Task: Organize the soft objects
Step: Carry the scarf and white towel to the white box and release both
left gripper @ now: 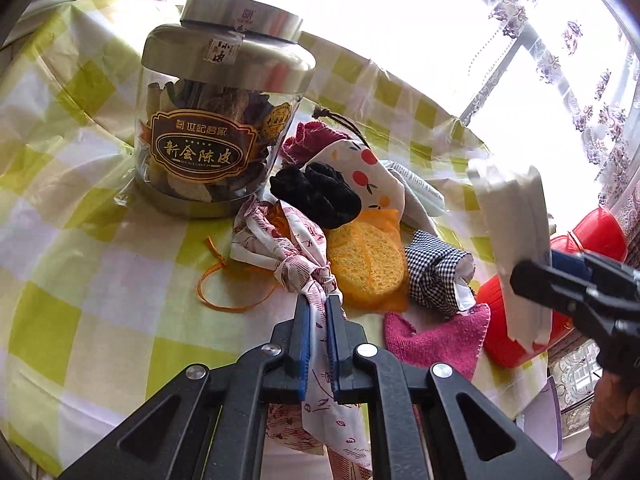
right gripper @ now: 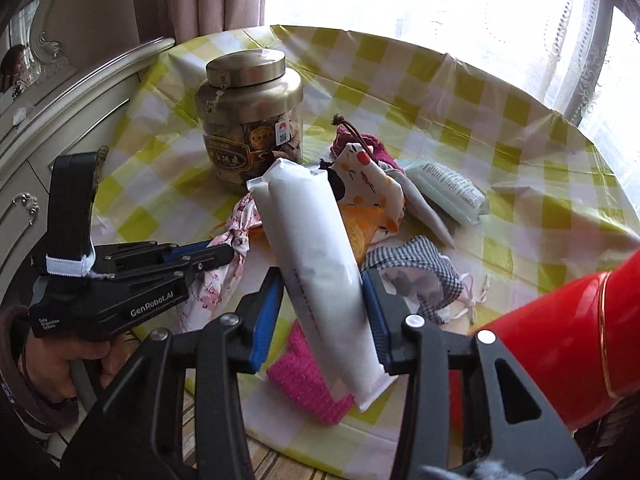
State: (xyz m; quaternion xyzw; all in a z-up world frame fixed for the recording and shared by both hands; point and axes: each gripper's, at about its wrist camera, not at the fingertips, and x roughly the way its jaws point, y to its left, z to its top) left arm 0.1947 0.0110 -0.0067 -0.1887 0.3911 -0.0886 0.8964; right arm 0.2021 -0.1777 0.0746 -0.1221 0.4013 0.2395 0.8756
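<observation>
My left gripper (left gripper: 319, 300) is shut on a white scarf with a red print (left gripper: 296, 256), its knot just beyond the fingertips; the scarf also shows in the right wrist view (right gripper: 236, 236). My right gripper (right gripper: 322, 280) is shut on a white tissue pack (right gripper: 320, 264), held above the table's near edge; the pack shows at the right of the left wrist view (left gripper: 516, 232). A pile of soft things lies mid-table: a black scrunchie (left gripper: 316, 192), a fruit-print pouch (left gripper: 368, 172), a yellow sponge (left gripper: 368, 264), a checked pouch (left gripper: 436, 276) and a pink cloth (left gripper: 440, 336).
A jar with a metal lid (left gripper: 208, 120) stands on the green checked tablecloth (left gripper: 100, 280) behind the pile. A red container (right gripper: 560, 336) lies at the right table edge. A pale tissue pack (right gripper: 448, 192) lies at the back right. A cabinet (right gripper: 60, 120) stands at the left.
</observation>
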